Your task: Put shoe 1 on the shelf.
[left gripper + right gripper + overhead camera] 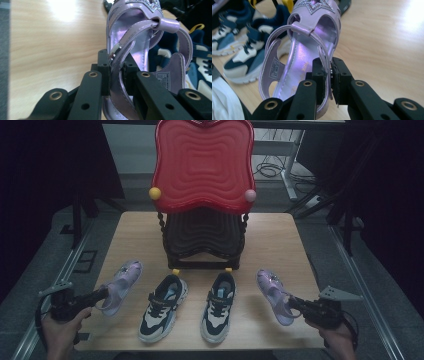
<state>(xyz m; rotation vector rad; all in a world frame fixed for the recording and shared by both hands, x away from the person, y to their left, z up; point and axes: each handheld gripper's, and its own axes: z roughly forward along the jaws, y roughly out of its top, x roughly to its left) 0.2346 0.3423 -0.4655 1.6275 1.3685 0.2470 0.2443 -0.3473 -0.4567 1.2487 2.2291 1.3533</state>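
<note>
Two purple sandals (120,285) (274,296) hang in tongs near the table (280,245) side edges.

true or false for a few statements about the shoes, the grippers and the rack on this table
1. The left gripper is shut on the left purple sandal. True.
2. The right gripper is open, with nothing between its jaws. False: it is shut on the side strap of the right purple sandal.
3. Two navy and white sneakers stand between the two sandals. True.
4. The sneakers sit on top of the red tray. False: they stand on the wooden table in front of it.
5. Both sandals are white. False: both are purple.
</note>
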